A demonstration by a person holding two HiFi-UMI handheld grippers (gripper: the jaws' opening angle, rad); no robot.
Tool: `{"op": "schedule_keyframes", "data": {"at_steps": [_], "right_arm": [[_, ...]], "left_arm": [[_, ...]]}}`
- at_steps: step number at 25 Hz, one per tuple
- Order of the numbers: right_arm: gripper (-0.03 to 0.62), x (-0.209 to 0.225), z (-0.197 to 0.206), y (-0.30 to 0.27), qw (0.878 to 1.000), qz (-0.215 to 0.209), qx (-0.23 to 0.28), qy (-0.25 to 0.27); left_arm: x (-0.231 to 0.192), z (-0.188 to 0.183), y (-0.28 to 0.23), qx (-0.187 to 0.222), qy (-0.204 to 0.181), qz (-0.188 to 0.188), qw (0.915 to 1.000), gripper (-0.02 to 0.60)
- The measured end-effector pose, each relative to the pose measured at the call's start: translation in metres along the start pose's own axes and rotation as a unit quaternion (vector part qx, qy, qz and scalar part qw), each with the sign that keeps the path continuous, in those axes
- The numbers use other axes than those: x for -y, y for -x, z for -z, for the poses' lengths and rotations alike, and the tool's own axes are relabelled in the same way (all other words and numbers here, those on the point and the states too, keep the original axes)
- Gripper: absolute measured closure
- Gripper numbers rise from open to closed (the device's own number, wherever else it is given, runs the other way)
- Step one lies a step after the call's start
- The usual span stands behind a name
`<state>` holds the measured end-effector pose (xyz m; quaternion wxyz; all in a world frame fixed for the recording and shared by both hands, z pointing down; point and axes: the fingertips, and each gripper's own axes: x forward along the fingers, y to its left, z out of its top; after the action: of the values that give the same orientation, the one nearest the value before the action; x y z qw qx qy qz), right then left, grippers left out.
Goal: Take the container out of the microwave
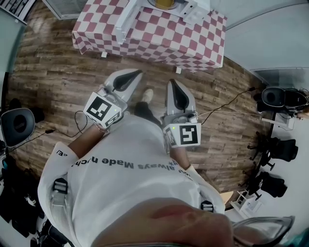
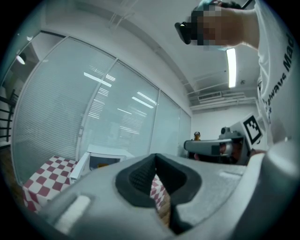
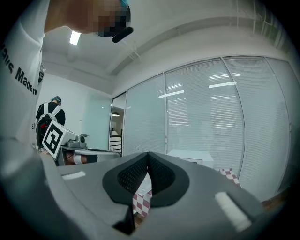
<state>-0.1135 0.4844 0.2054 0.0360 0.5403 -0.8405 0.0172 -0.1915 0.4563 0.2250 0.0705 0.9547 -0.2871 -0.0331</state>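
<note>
A white microwave point(image 1: 186, 7) stands on a table with a red-and-white checked cloth point(image 1: 159, 38), its door point(image 1: 126, 19) swung open to the left. A yellow container point(image 1: 164, 3) shows inside it at the top edge of the head view. My left gripper point(image 1: 139, 73) and right gripper point(image 1: 172, 82) are both shut and empty, side by side over the wooden floor, short of the table. From the left gripper point(image 2: 156, 157) the microwave point(image 2: 105, 157) appears beyond the closed jaws. The right gripper point(image 3: 148, 154) also faces the microwave point(image 3: 190, 157).
Cables point(image 1: 227, 106) trail across the wooden floor point(image 1: 58, 72). Office chairs point(image 1: 277, 147) and equipment stand at the right, a round black object point(image 1: 17, 126) at the left. Glass walls with blinds point(image 3: 215, 117) rise behind the table. Another person point(image 3: 50, 112) stands far off.
</note>
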Motion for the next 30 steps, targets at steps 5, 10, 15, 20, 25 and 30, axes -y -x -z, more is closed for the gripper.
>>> {"op": "schedule_keyframes", "data": {"at_steps": [5, 10, 15, 20, 25, 30], "right_arm": [[0.593, 0.039, -0.003, -0.023, 1.0, -0.006, 0.0, -0.002], [0.594, 0.09, -0.006, -0.043, 1.0, -0.008, 0.002, -0.005], [0.594, 0.14, -0.008, -0.06, 1.0, -0.012, 0.002, -0.007], [0.594, 0.187, -0.008, -0.075, 1.0, -0.013, 0.003, -0.009], [0.594, 0.228, -0.006, -0.09, 1.0, -0.016, 0.003, -0.013], [0.593, 0.263, -0.004, -0.1, 1.0, -0.018, 0.003, -0.017]], "left_arm": [[-0.016, -0.003, -0.042, -0.003, 0.004, -0.005, 1.0, 0.578], [-0.028, -0.008, -0.095, -0.004, 0.002, -0.009, 0.9999, 0.578], [-0.037, -0.009, -0.147, -0.005, 0.004, -0.011, 0.9999, 0.578], [-0.045, -0.008, -0.194, -0.01, 0.003, -0.012, 0.9999, 0.578], [-0.054, -0.007, -0.238, -0.014, -0.002, -0.013, 0.9998, 0.578], [-0.058, -0.002, -0.273, -0.018, 0.003, -0.016, 0.9997, 0.578]]}}
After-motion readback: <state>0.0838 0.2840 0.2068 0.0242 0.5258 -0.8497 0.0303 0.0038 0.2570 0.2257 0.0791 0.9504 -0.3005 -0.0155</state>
